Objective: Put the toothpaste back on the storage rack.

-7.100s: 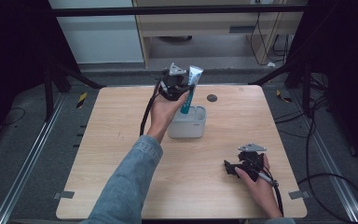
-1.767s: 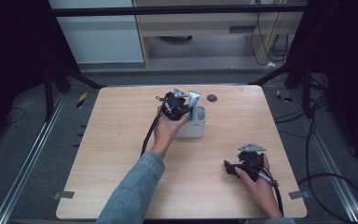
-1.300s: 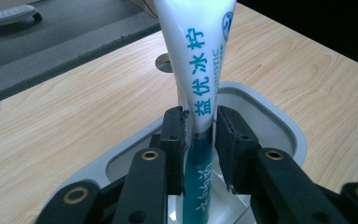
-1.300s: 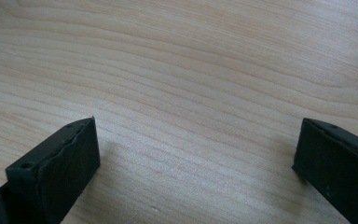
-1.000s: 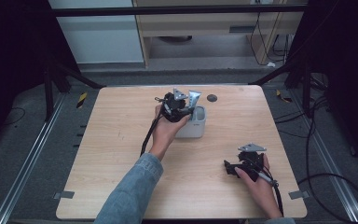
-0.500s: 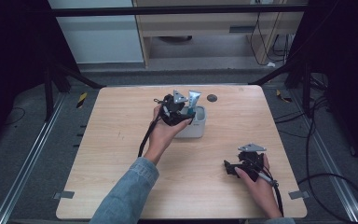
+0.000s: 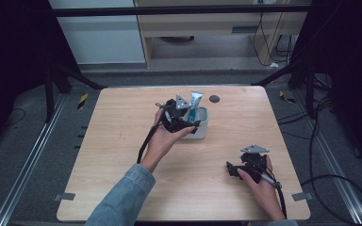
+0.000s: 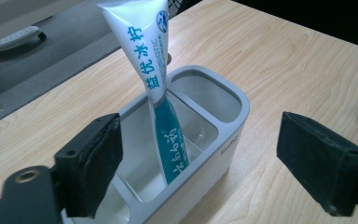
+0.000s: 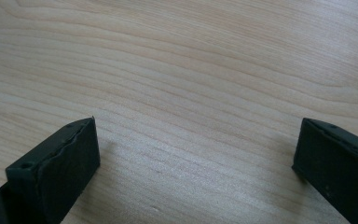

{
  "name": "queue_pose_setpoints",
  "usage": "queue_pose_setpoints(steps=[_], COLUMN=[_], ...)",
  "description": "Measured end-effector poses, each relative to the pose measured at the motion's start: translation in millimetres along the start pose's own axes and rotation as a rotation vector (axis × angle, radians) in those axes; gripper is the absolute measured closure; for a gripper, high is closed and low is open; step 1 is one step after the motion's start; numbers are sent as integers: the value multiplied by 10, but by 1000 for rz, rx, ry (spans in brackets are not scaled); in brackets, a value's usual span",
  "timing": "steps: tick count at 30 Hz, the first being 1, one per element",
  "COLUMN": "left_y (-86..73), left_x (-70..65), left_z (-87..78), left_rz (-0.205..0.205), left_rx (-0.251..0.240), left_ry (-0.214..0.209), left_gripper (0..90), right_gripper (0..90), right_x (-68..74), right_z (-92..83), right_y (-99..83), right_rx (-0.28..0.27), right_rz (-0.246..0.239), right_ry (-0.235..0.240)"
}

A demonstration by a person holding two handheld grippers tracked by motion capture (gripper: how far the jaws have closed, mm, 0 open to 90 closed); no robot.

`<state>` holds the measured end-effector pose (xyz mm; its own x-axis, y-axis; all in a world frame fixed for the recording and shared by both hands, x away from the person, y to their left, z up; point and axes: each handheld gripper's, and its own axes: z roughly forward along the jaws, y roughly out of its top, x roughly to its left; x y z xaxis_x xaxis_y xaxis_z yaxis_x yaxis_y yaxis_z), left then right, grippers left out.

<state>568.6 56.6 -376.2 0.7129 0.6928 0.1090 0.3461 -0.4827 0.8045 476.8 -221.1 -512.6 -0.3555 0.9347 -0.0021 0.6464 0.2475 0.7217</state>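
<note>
White plastic makes up the holder [image 8: 200,140], which sits near the far middle of the wooden table [image 7: 122,113], and the toothpaste tube [image 8: 161,88] now stands in its middle compartment, leaning with its flat crimped end up and its lower end down inside. The left gripper [image 7: 181,115] sits just on the near-left side of the holder; its jaws have just been opening and now stand wide, with the tube between them but touched by neither pad, so the tube is let go. The main risk is on this side: the tube stands tall and tilted, so a pad or the trailing cable brushing it as the hand backs away could tip it out or drag the light holder across the table. Pulling straight back and slightly up, clear of the crimped end, looks safest. The neighbouring compartments look empty, so nothing props the tube if it is knocked.

Farther right, the right gripper [image 7: 247,165] rests low over bare wood near the table's front edge, jaws apart and holding nothing. It is well apart from the holder and poses little danger there.
</note>
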Motion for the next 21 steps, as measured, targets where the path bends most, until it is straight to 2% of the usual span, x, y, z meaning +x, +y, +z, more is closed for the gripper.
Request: queue_pose_setpoints(steps=[4,10,13,16,21], left_y=[-21,-31,-40,-79,-118], left_x=[-53,-157,-188,-244,-346], left_z=[-20,-85,-110,-146,-198], left_rz=[14,35,41,27,44], left_rx=[20,23,21,7,-1], left_ry=[-12,-38,-43,-61,-72], left_gripper=[91,62,56,56,58], right_gripper=[5,5,5,5,6], right_x=[2,4,4,4,5], right_z=[1,0,0,0,0], right_y=[0,-1,0,-1,-1], right_rx=[-2,-1,-1,-2,-1], right_rz=[1,1,1,1,2], right_ry=[0,-1,-1,-1,-2])
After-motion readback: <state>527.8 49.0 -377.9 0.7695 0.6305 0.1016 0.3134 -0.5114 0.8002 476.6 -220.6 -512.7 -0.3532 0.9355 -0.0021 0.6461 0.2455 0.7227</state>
